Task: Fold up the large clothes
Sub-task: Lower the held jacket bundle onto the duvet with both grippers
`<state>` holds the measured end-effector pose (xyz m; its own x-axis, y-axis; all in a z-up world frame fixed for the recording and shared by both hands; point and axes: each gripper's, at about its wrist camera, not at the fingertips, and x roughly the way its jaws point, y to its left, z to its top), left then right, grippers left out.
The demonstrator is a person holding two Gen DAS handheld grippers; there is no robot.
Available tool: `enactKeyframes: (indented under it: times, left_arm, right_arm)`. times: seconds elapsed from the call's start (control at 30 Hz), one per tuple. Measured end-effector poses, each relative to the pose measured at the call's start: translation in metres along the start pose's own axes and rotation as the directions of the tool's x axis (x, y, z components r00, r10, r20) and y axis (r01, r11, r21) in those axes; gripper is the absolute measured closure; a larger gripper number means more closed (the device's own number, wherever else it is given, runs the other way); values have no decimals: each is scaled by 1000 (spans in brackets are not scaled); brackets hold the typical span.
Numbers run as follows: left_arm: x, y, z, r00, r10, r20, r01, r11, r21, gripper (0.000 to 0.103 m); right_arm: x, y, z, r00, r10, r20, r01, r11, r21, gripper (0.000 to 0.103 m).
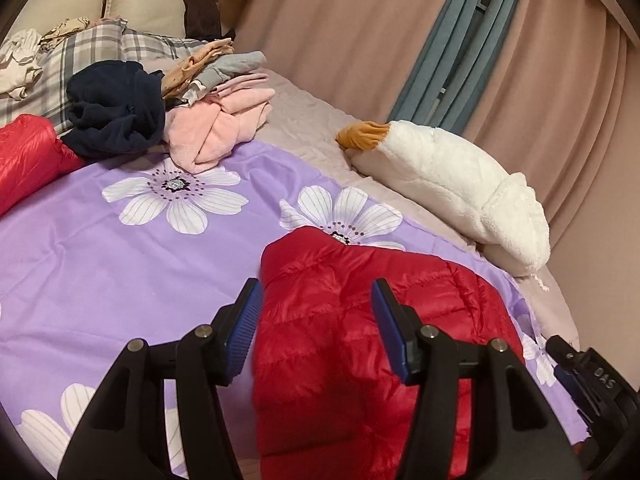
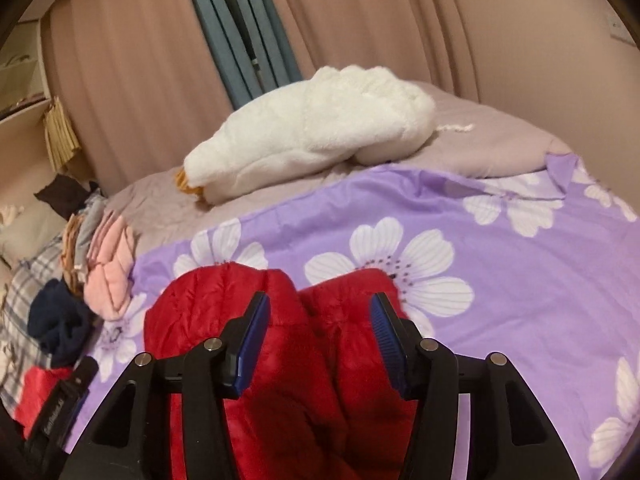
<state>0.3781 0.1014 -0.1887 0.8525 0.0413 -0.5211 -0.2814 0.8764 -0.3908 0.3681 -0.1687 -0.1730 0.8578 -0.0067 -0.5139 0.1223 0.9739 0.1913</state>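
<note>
A red quilted down jacket lies on a purple flowered sheet on the bed. My left gripper is open, its blue pads on either side of a folded part of the jacket, just above it. Another red part lies at the far left. In the right wrist view the jacket shows two red lobes. My right gripper is open over them, holding nothing. The right gripper's body shows at the left view's right edge.
A white plush duck lies on the grey bedcover by the pink curtain; it also shows in the right wrist view. A pile of pink, grey and navy clothes and plaid pillows lie at the back left.
</note>
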Motion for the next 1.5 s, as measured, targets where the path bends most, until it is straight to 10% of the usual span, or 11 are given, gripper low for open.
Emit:
enactKeyframes:
  times: [0.83,1.5]
  left_arm:
    - [110,-18,-40,987,3,-163,-3,1000,0,44]
    - [126,-25,-54,988,62,-138,-54,997,58,41]
  right_arm:
    - [108,-23,-17,985,-96,-145,97,995,-1,48]
    - [136,-32,-33,979,-126,-162,128,992,5,48]
